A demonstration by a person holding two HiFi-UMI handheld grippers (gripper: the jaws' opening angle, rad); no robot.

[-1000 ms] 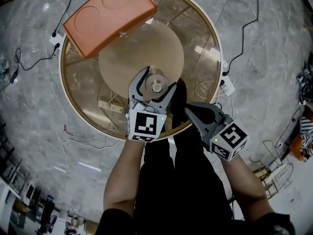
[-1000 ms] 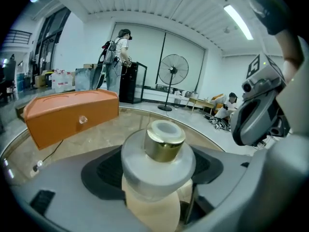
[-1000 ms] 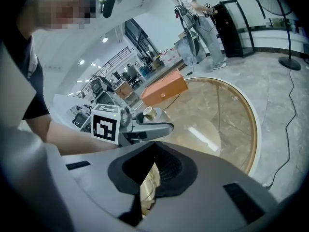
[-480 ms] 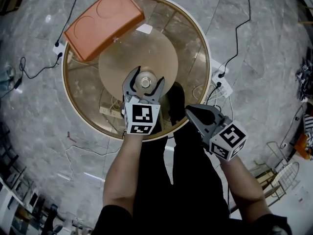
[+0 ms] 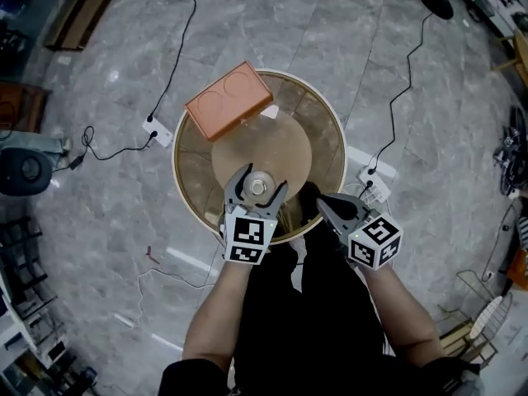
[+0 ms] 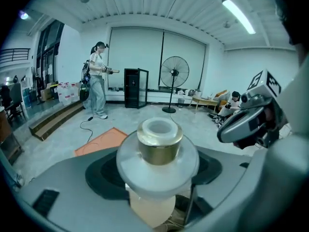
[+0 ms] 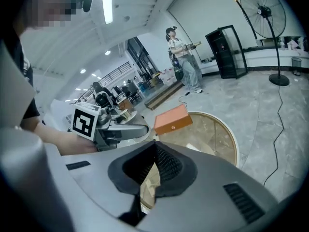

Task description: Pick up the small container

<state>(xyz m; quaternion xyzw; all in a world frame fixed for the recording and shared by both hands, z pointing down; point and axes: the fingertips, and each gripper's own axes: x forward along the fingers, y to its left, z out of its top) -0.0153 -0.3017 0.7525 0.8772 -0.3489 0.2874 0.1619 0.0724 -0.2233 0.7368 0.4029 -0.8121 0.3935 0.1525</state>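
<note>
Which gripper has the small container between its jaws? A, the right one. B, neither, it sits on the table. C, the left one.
C: the small container sits clamped in the left gripper, while the right gripper is shut on nothing.

So the left claw (image 5: 259, 185) is clamped on the small container (image 6: 160, 146), right claw (image 5: 323, 203) pinched closed, empty, just right of it mid-frame.
</note>
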